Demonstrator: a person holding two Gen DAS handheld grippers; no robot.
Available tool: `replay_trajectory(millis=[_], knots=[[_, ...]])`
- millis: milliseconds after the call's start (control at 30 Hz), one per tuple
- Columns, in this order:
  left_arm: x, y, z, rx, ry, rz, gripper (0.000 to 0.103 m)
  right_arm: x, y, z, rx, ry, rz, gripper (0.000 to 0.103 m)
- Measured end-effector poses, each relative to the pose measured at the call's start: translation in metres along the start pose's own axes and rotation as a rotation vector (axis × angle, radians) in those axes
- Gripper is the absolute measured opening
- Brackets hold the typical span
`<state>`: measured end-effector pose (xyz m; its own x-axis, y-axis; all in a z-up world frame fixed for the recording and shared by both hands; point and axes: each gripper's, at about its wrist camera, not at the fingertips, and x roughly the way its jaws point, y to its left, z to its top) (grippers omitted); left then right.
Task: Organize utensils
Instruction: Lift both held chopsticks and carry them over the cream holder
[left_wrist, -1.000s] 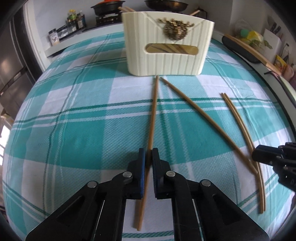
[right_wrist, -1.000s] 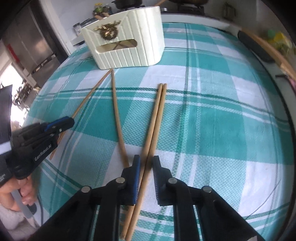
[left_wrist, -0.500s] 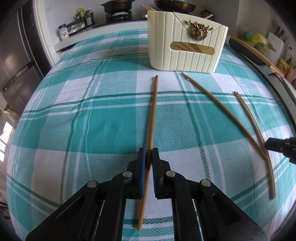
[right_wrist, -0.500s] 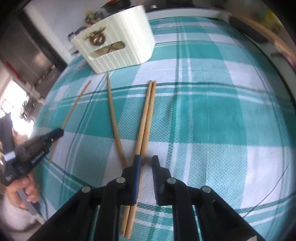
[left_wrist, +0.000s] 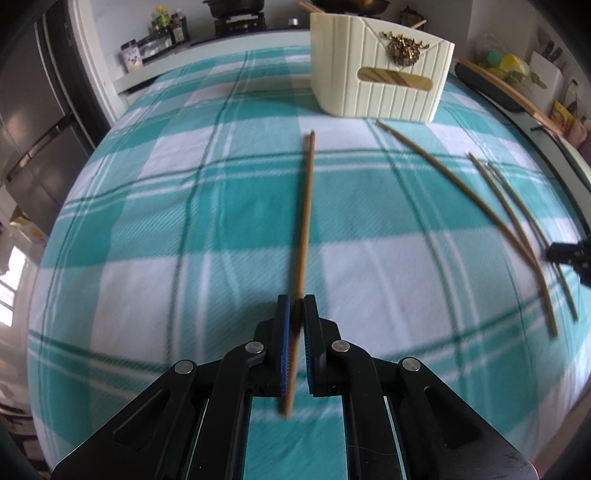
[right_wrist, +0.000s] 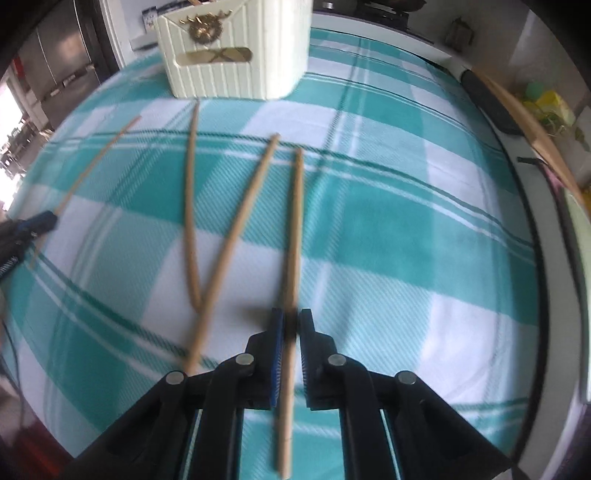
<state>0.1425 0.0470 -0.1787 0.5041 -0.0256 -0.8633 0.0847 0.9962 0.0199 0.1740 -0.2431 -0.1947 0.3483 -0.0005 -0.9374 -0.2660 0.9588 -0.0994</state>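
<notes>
A cream ribbed utensil holder (left_wrist: 380, 70) with a gold emblem stands at the far side of the checked tablecloth; it also shows in the right wrist view (right_wrist: 232, 51). My left gripper (left_wrist: 296, 306) is shut on one wooden chopstick (left_wrist: 306, 218) and holds it above the cloth, tip toward the holder. My right gripper (right_wrist: 291, 321) is shut on another chopstick (right_wrist: 293, 243), lifted off the cloth. Two more chopsticks (right_wrist: 221, 229) lie crossed on the cloth left of it. The left gripper's tip (right_wrist: 40, 221) shows at the left edge.
The teal and white tablecloth (left_wrist: 147, 221) covers the table. A counter with bottles and a stove (left_wrist: 166, 33) runs behind it. A dark tray and a wooden board (left_wrist: 498, 92) lie along the right edge. A fridge (left_wrist: 33, 110) stands at left.
Both grippers have lifted and drawn back, each with a chopstick. The right gripper closed on one of the paired chopsticks and pulled it away from its mate.
</notes>
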Motion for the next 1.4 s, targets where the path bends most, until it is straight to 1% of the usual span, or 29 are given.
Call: replay_trajectory(millis=[33, 100, 133, 167, 200, 267, 333, 400, 500, 533, 567, 600, 700, 733, 767, 867, 933, 967, 1133, 1233, 1367, 1400], knots=[[-0.001, 0.003, 0.000, 0.004, 0.011, -0.009, 0.007, -0.001, -0.002, -0.002, 0.003, 0.004, 0.004, 0.013], [-0.002, 0.009, 0.003, 0.007, 0.033, -0.051, 0.019, -0.001, -0.008, -0.001, 0.007, 0.014, 0.017, 0.025], [-0.002, 0.011, 0.006, 0.013, 0.038, -0.074, 0.037, -0.001, -0.010, 0.001, 0.006, 0.016, 0.032, 0.035], [-0.003, 0.013, 0.010, 0.021, 0.039, -0.095, 0.052, -0.001, -0.013, 0.004, 0.004, 0.018, 0.055, 0.038], [-0.002, 0.013, 0.016, 0.035, 0.043, -0.111, 0.056, 0.000, -0.014, 0.007, 0.002, 0.022, 0.065, 0.038], [0.005, 0.008, 0.030, 0.101, 0.058, -0.118, 0.056, 0.004, -0.014, 0.018, -0.027, 0.030, 0.080, 0.038], [0.015, 0.002, 0.041, 0.158, 0.073, -0.107, 0.056, 0.013, -0.012, 0.027, -0.059, 0.042, 0.073, 0.038], [0.028, -0.003, 0.055, 0.202, 0.099, -0.103, 0.056, 0.016, -0.009, 0.039, -0.094, 0.034, 0.077, 0.039], [0.047, -0.004, 0.077, 0.198, 0.130, -0.114, 0.057, 0.020, -0.002, 0.056, -0.135, 0.038, 0.072, 0.036], [0.051, -0.004, 0.085, 0.190, 0.130, -0.116, 0.055, 0.022, 0.001, 0.061, -0.149, 0.034, 0.066, 0.036], [0.056, -0.003, 0.093, 0.185, 0.136, -0.112, 0.050, 0.025, 0.003, 0.069, -0.156, 0.029, 0.067, 0.034], [0.061, -0.003, 0.103, 0.177, 0.142, -0.109, 0.048, 0.028, 0.004, 0.076, -0.151, 0.028, 0.076, 0.032], [0.072, -0.001, 0.122, 0.161, 0.153, -0.115, 0.031, 0.035, 0.006, 0.095, -0.146, 0.022, 0.071, 0.015], [0.075, 0.000, 0.127, 0.156, 0.155, -0.118, 0.015, 0.037, 0.005, 0.102, -0.138, 0.023, 0.073, 0.008], [0.078, 0.000, 0.132, 0.148, 0.156, -0.125, 0.006, 0.038, 0.005, 0.106, -0.129, 0.017, 0.076, 0.007], [0.077, 0.003, 0.137, 0.126, 0.140, -0.134, 0.004, 0.037, 0.001, 0.120, -0.097, -0.011, 0.077, 0.006], [0.065, 0.006, 0.138, 0.109, 0.100, -0.133, 0.004, 0.022, -0.004, 0.124, -0.055, -0.072, 0.101, 0.006], [0.056, 0.010, 0.138, 0.096, 0.076, -0.147, 0.004, 0.012, -0.007, 0.124, -0.042, -0.104, 0.115, 0.006], [-0.012, 0.023, 0.134, 0.046, -0.069, -0.216, 0.004, -0.064, -0.016, 0.110, -0.009, -0.295, 0.158, 0.007], [-0.058, 0.029, 0.130, 0.037, -0.165, -0.261, 0.004, -0.108, -0.018, 0.095, -0.008, -0.380, 0.158, 0.007], [-0.101, 0.032, 0.128, 0.025, -0.263, -0.305, 0.004, -0.149, -0.020, 0.080, 0.001, -0.468, 0.147, 0.007], [-0.107, 0.032, 0.128, 0.021, -0.280, -0.312, 0.004, -0.155, -0.020, 0.081, 0.003, -0.485, 0.141, 0.007]])
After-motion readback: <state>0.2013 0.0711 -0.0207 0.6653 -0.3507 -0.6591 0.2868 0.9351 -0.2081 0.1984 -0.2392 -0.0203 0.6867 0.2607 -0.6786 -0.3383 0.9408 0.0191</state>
